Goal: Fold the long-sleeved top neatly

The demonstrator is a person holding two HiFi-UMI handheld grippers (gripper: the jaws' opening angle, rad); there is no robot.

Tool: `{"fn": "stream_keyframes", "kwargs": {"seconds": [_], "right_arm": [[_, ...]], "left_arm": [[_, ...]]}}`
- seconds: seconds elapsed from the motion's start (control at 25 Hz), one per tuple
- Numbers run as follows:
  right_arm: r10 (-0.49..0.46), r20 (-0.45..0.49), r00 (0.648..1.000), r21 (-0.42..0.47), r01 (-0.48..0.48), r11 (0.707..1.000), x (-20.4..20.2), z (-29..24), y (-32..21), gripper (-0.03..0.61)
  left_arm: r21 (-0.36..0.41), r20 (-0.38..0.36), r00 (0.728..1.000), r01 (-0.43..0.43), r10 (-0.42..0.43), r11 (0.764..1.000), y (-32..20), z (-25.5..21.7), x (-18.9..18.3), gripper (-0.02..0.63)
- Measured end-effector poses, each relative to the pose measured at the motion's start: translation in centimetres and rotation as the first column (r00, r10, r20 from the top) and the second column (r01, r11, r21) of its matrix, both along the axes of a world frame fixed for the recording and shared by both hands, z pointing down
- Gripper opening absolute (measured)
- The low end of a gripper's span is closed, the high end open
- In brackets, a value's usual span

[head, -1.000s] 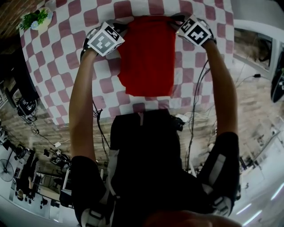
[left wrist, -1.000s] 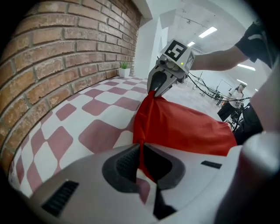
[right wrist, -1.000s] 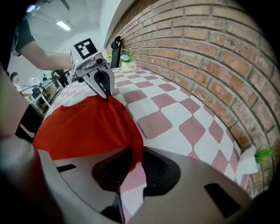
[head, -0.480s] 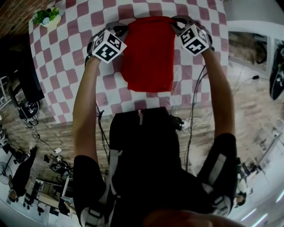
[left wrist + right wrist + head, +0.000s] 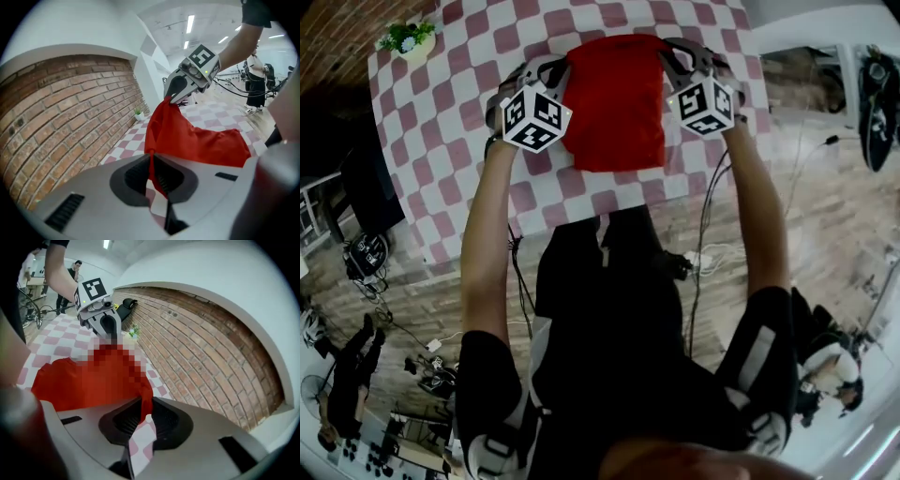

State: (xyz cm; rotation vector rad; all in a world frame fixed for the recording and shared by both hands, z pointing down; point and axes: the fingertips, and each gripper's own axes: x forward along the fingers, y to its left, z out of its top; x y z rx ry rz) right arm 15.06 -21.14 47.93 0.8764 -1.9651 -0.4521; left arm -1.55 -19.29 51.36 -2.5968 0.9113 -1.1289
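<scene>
The red long-sleeved top [image 5: 614, 108] is held up by its far edge over the red-and-white checked table [image 5: 441, 112], and its lower part sags toward the tablecloth. My left gripper [image 5: 555, 67] is shut on the top's left corner, where a thin fold of red cloth [image 5: 187, 138] runs between its jaws [image 5: 152, 164]. My right gripper [image 5: 671, 52] is shut on the right corner, pinching the red cloth [image 5: 89, 380] between its jaws [image 5: 146, 409]. Each gripper view shows the other gripper across the stretched edge: the right gripper [image 5: 174, 91] and the left gripper [image 5: 108, 329].
A small potted plant [image 5: 414, 39] stands at the table's far left corner, by the brick wall [image 5: 61, 108]. The table's near edge [image 5: 581, 230] lies just in front of my legs. Cables [image 5: 703, 253] trail on the floor to the right.
Both grippers have risen and come toward me, lifting the top's far edge off the table. The red cloth looks shorter from above.
</scene>
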Motion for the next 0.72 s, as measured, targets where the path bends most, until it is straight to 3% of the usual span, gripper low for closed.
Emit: {"fn": "stream_keyframes", "kwargs": {"seconds": [0.24,0.72], "right_arm": [[0.035,0.015,0.999,0.087,-0.037,0.996,1.0,-1.2,5.1,0.06],[-0.029,0.02,0.999,0.167,0.025,0.986,1.4,-1.5,15.0,0.058]], "left_arm": [[0.101,0.024,1.0,-0.022,0.019,0.995,4.2,-2.6,0.5,0.023],[0.168,0.064,0.997,0.039,-0.051,0.985,13.0,-3.3,1.1,0.023]]}}
